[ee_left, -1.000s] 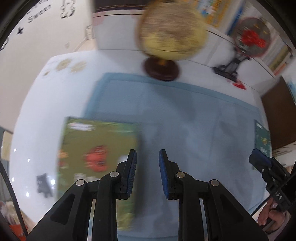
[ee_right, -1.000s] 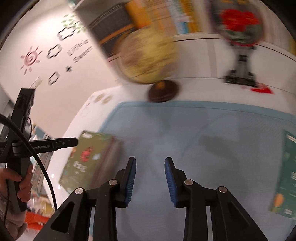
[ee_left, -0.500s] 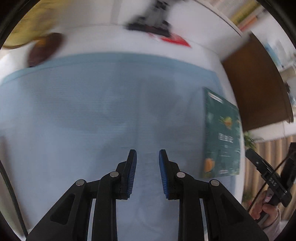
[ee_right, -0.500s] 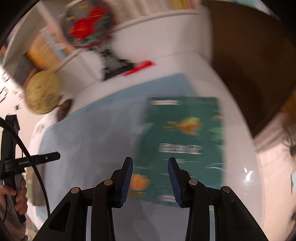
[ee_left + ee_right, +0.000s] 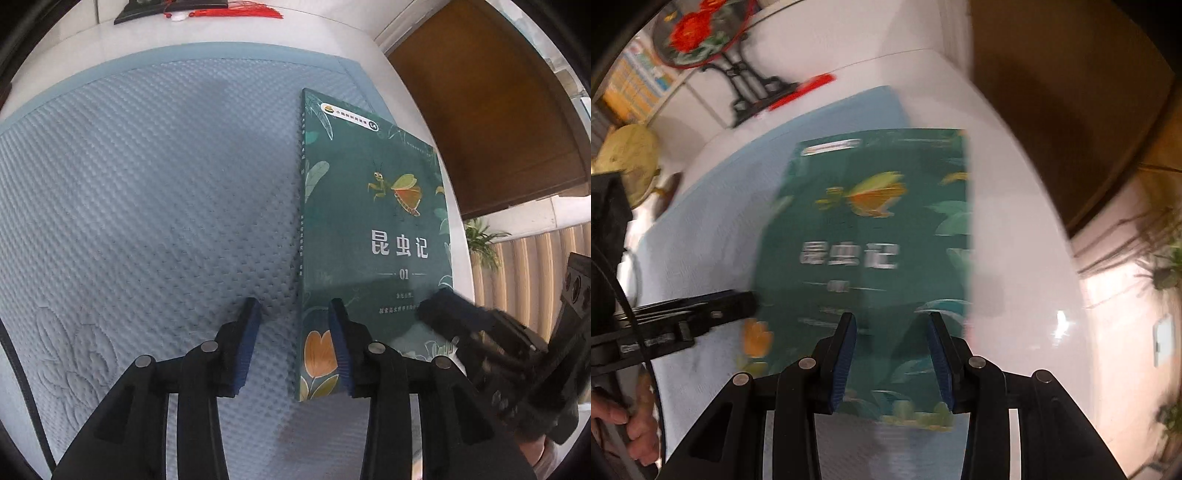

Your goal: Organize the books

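1. Left wrist view: the left gripper (image 5: 293, 343) is pointing steeply down over the blue quilted mat (image 5: 147, 203). Its jaws are opening at this moment. The spine edge of the green book (image 5: 373, 229) is lying under the gap between them, but the pads are not pressing on it, so this claw is released.

2. In the same view the green book is lying flat, cover up, from about 1 o'clock down to 5 o'clock. It is resting partly on the right side of the mat and partly on the white table (image 5: 406, 74).

3. At 4 o'clock in this view the right gripper (image 5: 443, 314) is reaching over the lower right corner of the book. I cannot tell from here if it is touching the cover.

4. In the right wrist view, which is blurred, the right gripper (image 5: 892, 354) is hanging above the lower part of the book with its jaws apart and nothing between the pads, so it is released too.

5. Judgement: the task is standing at an early step. This book is not yet gripped or lifted, and the picking up and the putting in order are both waiting to be done.
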Demonstrator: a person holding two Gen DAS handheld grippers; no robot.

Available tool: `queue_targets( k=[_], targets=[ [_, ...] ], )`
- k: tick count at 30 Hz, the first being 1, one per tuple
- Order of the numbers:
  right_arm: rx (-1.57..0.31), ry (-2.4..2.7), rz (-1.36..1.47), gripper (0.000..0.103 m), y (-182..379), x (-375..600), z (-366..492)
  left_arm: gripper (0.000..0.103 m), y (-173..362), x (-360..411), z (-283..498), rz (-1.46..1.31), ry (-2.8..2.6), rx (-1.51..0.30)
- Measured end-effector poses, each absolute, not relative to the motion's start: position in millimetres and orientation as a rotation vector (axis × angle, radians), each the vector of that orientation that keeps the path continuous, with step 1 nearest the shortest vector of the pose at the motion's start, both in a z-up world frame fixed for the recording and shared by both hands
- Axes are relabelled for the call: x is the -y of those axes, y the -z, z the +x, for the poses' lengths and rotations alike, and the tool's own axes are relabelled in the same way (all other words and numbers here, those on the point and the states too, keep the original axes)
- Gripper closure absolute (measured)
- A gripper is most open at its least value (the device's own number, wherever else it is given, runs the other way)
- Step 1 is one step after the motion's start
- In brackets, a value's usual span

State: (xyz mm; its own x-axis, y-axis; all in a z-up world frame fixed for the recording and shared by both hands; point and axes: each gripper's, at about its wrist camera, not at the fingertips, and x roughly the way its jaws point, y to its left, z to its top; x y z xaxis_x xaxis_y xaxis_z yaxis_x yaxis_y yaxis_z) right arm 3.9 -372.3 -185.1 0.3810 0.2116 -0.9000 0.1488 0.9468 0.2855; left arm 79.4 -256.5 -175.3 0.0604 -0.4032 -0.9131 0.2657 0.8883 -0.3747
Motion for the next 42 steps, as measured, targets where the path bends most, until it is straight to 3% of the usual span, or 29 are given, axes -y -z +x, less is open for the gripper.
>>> queue_targets(
  k=[6,14,21,24,28,30,32,34,42],
  targets=[
    [-1.117,-0.006,0.146,0.065,167,345,-2,0.074,176,222,79,-0.226,0.561,-1.478],
    [-1.164,0.209,0.336,0.065,192,425,-14,0.073,179,229,80,-0.192,0.568,-1.477],
    [-1.129,0.124,0.445,0.063,194,430,1,0.071,174,253,88,-0.093,0.571,-1.49],
    [-1.107,0.245,0.333,0.063,186,426,4,0.071,174,263,92,-0.05,0.575,-1.491],
    [-1.119,0.188,0.491,0.063,194,446,4,0.071,177,260,93,-0.088,0.57,-1.482],
    [-1.097,0.17,0.433,0.062,190,444,1,0.069,176,256,93,-0.112,0.563,-1.476],
    [-1.1,0.175,0.344,0.055,190,437,2,0.069,176,255,93,-0.117,0.561,-1.476],
    [-1.099,0.166,0.355,0.033,188,440,3,0.069,175,251,92,-0.117,0.565,-1.474],
    [-1.023,0.13,0.331,0.031,185,441,2,0.069,176,225,88,-0.198,0.59,-1.46]
  ],
)
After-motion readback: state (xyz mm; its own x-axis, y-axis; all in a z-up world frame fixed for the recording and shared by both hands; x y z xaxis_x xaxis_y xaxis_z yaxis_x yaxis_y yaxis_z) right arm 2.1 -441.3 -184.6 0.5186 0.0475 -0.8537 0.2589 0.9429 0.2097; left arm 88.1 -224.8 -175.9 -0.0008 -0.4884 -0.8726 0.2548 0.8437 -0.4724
